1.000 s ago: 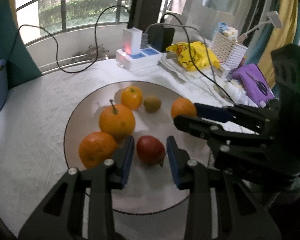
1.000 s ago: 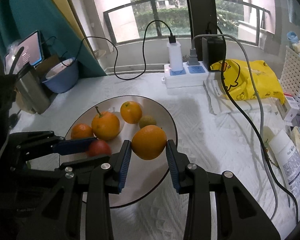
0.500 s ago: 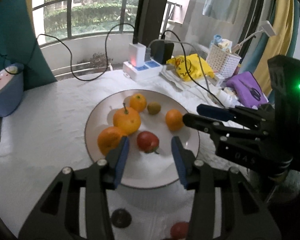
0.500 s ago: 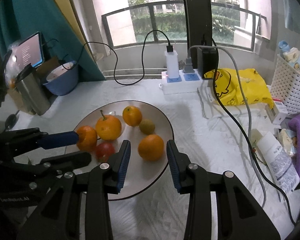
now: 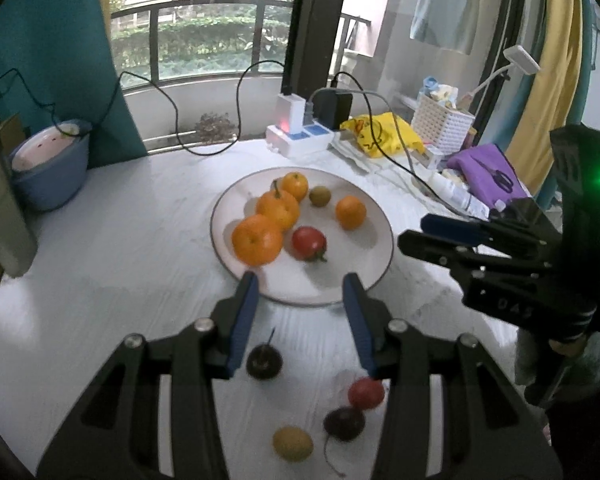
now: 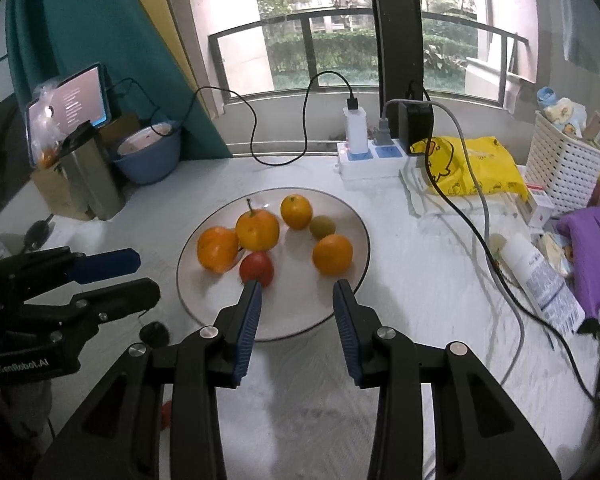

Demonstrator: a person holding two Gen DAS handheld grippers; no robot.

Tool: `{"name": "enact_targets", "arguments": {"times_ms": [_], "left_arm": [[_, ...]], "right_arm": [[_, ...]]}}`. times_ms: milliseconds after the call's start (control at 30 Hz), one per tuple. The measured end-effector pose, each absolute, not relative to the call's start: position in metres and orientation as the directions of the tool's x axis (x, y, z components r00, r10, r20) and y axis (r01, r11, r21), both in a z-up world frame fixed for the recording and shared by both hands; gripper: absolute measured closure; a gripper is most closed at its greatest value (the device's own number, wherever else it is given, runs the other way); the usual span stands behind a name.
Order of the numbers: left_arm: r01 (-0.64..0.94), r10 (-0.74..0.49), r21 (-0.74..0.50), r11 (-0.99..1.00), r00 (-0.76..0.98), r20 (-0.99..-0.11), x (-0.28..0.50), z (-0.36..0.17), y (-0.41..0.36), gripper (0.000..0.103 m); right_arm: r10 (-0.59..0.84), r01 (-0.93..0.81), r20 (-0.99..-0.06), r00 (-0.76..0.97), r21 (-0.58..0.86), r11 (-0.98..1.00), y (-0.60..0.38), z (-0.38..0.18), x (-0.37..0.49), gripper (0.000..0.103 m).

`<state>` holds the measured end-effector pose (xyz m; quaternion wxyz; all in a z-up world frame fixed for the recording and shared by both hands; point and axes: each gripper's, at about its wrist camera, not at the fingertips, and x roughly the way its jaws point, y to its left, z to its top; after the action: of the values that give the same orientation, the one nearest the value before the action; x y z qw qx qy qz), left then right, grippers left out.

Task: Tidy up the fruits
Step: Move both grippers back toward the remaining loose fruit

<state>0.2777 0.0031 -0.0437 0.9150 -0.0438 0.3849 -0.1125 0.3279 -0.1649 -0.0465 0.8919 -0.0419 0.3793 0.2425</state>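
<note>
A round white plate (image 5: 376,220) (image 6: 356,216) holds several oranges (image 5: 257,239) (image 6: 332,255), a red tomato (image 5: 309,243) (image 6: 256,267) and a small green fruit (image 5: 320,195) (image 6: 322,227). My left gripper (image 5: 300,284) is open and empty, above the plate's near rim. My right gripper (image 6: 297,290) is open and empty, just short of the plate; it also shows at the right of the left wrist view (image 5: 432,236). Loose on the table near me lie two dark fruits (image 5: 263,361) (image 5: 344,423), a small red fruit (image 5: 366,393) and a yellow fruit (image 5: 292,443).
A white power strip (image 6: 374,160) with chargers and trailing cables sits behind the plate. A yellow bag (image 6: 470,172), white basket (image 6: 564,164), purple cloth (image 6: 592,252) and bottle (image 6: 536,272) crowd the right. A blue bowl (image 6: 148,156) and metal container (image 6: 88,176) stand left.
Both grippers let go of their fruit and drew back from the plate. The orange and the tomato now rest on the plate. Loose fruits came into the left wrist view.
</note>
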Motion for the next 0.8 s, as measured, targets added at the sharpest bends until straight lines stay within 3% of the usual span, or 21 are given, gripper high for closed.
{"name": "enact_targets", "arguments": {"times_ms": [800], "left_arm": [[0.141,-0.241,-0.197,0.970,0.639,-0.731,0.210,-0.077,0.019,0.058]], "right_arm": [[0.408,-0.490,-0.741,0.534,0.122,0.863,-0.141,-0.075,0.260,0.064]]}}
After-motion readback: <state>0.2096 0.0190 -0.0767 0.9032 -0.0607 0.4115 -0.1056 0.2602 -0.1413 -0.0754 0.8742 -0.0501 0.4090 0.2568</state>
